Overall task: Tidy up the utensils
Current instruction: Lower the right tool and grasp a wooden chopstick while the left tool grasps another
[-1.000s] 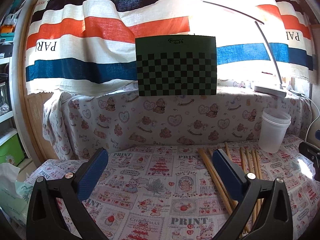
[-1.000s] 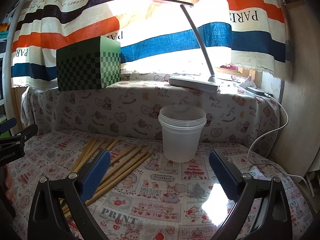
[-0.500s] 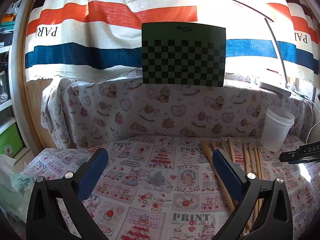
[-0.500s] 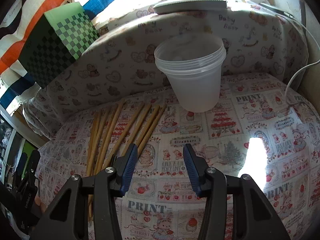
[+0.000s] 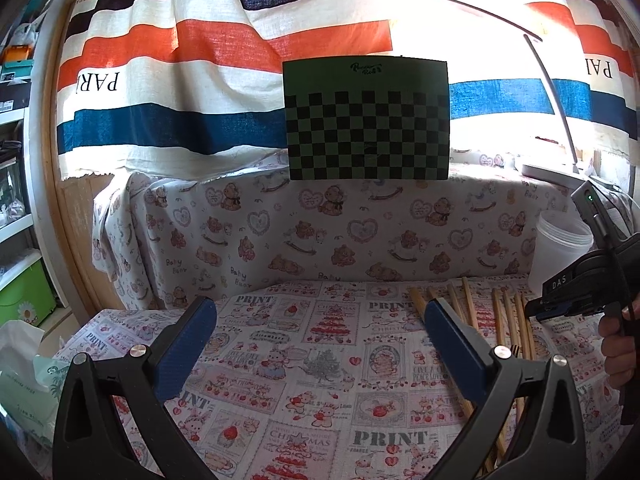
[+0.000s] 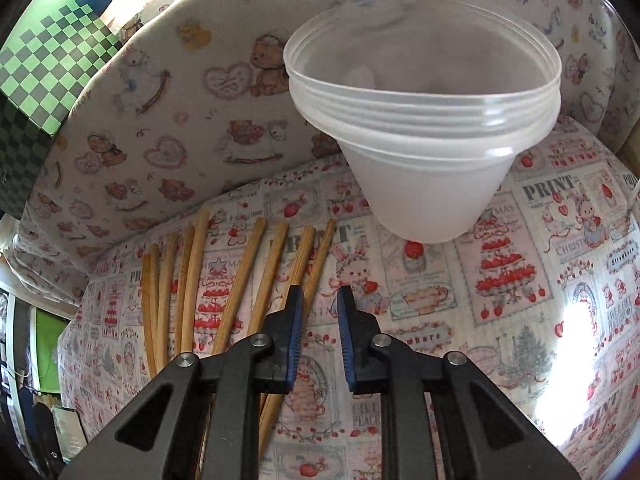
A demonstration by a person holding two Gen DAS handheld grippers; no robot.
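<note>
Behind the counter (image 5: 304, 360) a striped cloth is hung, with a green checkered box (image 5: 368, 120) and a desk lamp (image 5: 556, 120) set on the covered ledge.

Left wrist view: the left gripper (image 5: 320, 344) is held level above bare patterned cloth, its jaws wide and nothing between them. The wooden chopsticks (image 5: 508, 320) are seen to its right, fanned flat on the counter, with the plastic cup (image 5: 560, 252) beyond them at the back. The right gripper (image 5: 560, 308) is seen at the far right, carried in a hand (image 5: 618, 348).

Right wrist view: the right gripper (image 6: 318, 312) is pitched steeply down over the rightmost chopsticks (image 6: 304, 264). Its jaws have just been closing to a narrow gap; one stick runs through that gap, but whether the pads press on it cannot be told. The step in hand is judged to be picking up one stick. The jaws should be lowered squarely over a single shaft, clear of its neighbour, and closed fully before lifting.

The chopsticks are slender, pale bamboo, lying side by side and near the translucent, empty cup (image 6: 424, 120).
</note>
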